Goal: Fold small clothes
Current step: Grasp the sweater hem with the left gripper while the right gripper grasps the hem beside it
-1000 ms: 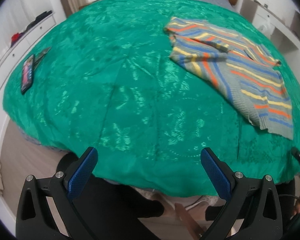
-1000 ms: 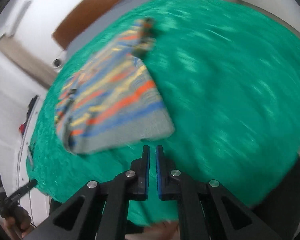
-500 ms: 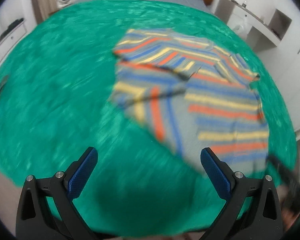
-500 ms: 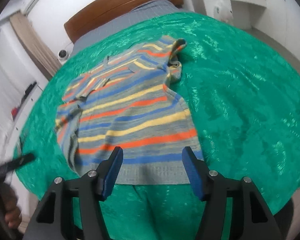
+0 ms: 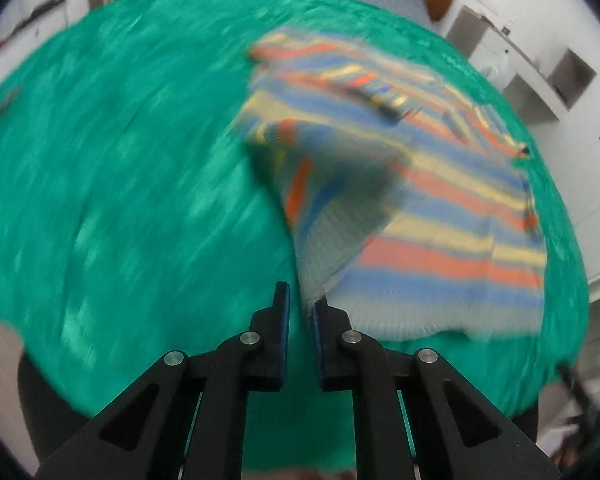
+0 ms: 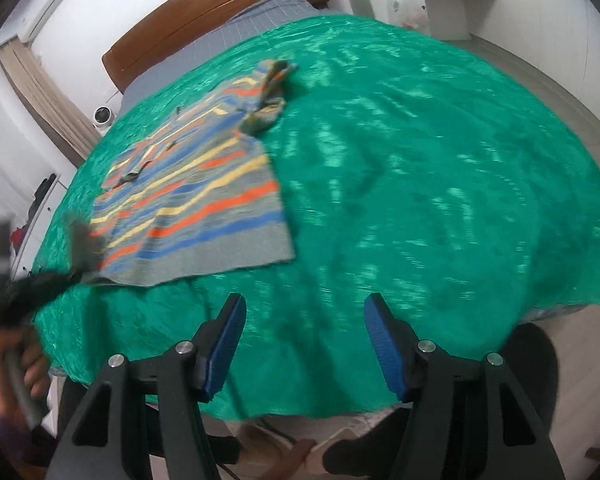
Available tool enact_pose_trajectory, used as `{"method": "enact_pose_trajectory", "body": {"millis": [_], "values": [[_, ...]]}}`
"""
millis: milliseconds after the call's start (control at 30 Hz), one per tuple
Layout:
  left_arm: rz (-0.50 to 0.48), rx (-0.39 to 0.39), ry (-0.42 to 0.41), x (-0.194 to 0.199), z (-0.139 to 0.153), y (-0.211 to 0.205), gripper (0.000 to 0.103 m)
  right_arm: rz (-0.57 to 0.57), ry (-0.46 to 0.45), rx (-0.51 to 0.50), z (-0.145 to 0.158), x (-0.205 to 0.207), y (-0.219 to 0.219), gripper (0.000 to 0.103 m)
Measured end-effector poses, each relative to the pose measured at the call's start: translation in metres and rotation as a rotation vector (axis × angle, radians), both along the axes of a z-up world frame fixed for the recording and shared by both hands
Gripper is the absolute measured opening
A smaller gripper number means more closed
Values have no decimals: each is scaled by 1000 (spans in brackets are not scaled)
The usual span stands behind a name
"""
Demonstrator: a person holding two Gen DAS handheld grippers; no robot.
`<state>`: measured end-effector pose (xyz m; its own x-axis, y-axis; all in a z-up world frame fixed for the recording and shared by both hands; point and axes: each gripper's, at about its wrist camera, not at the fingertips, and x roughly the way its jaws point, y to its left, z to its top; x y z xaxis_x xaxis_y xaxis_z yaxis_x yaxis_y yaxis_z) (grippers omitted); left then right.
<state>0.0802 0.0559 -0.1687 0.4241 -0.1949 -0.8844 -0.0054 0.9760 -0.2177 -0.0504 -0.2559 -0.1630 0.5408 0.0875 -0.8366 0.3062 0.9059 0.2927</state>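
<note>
Basically: bed with shiny green bedspread (image 6: 420, 160) carries the grey knit sweater with orange, blue and yellow stripes (image 6: 204, 204), spread flat. Left gripper (image 5: 300, 312) jaws nearly closed, pinching the sweater's hem corner. Right gripper (image 6: 304, 344) jaws wide apart, holding nothing, above the bedspread.

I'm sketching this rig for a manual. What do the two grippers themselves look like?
Both match: the left gripper and right gripper have matte black angular frames with triangular cut-outs, round silver pivot screws, and flat fingers faced with ribbed blue pads.
</note>
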Motion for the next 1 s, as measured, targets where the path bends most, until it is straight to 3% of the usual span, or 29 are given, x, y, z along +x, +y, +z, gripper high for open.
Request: {"method": "enact_pose_trajectory", "body": {"millis": [67, 133, 167, 200, 267, 333, 367, 433, 467, 500, 533, 600, 733, 833, 1000], "values": [[33, -29, 36, -17, -10, 23, 18, 11, -4, -6, 0, 3, -5, 61], [91, -86, 34, -31, -14, 51, 43, 25, -11, -6, 3, 8, -11, 61], [123, -111, 10, -34, -12, 63, 68, 34, -29, 14, 7, 12, -14, 61], [149, -126, -13, -33, -11, 70, 84, 46, -50, 46, 9, 17, -16, 62], [179, -147, -49, -24, -10, 79, 85, 82, -67, 112, 7, 29, -18, 67], [172, -160, -49, -1, -15, 76, 84, 132, -65, 193, -3, 45, -19, 67], [165, -159, -44, 9, -18, 72, 79, 150, -58, 214, -8, 51, -17, 67], [130, -150, -34, 25, -22, 61, 58, 197, -34, 252, -22, 69, -10, 67], [102, -125, -39, 32, -22, 53, 40, 217, -25, 270, -28, 78, -6, 66], [74, -101, -49, 33, -20, 49, 12, 236, -20, 282, -34, 86, -1, 60], [38, -86, -58, 34, -18, 44, 6, 244, -10, 276, -38, 89, 1, 41], [7, -50, -71, 33, -9, 38, 5, 222, 17, 252, -40, 92, 1, 6], [-24, -84, -102, 4, 14, 60, 4, 208, 7, 262, -6, 64, -7, 6], [-59, -67, -82, -18, 16, 64, 4, 209, 47, 245, 8, 43, -5, 6], [-55, -61, 0, -26, -15, 63, 4, 177, 159, 223, -24, 30, 1, 6]]}}
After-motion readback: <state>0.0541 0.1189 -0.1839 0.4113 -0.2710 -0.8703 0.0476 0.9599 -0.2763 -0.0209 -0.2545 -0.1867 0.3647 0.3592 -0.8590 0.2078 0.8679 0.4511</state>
